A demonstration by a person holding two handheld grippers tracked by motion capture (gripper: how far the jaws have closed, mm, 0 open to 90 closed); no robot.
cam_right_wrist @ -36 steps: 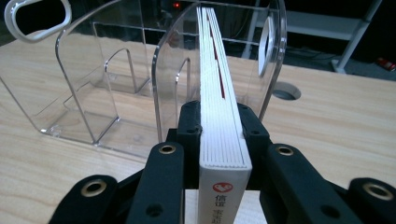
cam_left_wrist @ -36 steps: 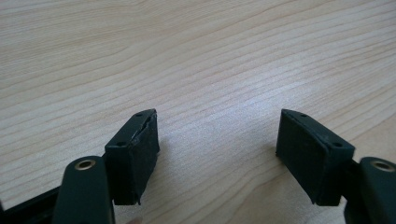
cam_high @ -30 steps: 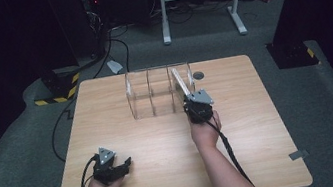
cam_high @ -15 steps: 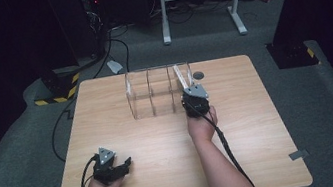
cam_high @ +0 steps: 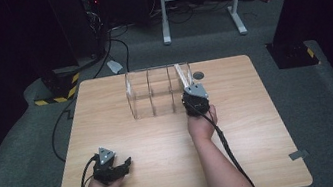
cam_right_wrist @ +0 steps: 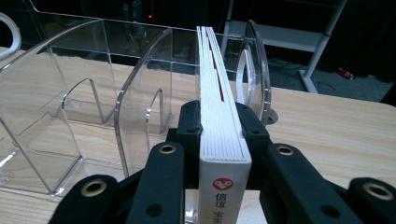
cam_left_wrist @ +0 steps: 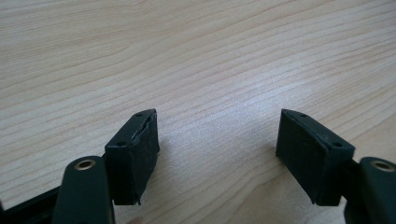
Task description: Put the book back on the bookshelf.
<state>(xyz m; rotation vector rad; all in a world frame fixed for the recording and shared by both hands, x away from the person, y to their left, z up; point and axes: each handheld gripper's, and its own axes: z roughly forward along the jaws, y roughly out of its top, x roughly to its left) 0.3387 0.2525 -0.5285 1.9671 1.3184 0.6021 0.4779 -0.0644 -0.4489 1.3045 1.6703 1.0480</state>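
Right gripper view: right hand-held gripper (cam_right_wrist: 219, 140) clamping upright book (cam_right_wrist: 219, 107), spine nearest, pointing lengthwise into clear rack's (cam_right_wrist: 93, 107) rightmost slot.

A dim lab or recording studio: pale wooden worktop (cam_high: 161, 140) on grey carpet (cam_high: 23, 161), black cables (cam_high: 118, 43), hazard-striped equipment base (cam_high: 55, 93) beyond its far left corner.

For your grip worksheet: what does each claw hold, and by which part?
The right claw clamps a white book across its covers, near the spine end. The left claw is open, holding nothing.
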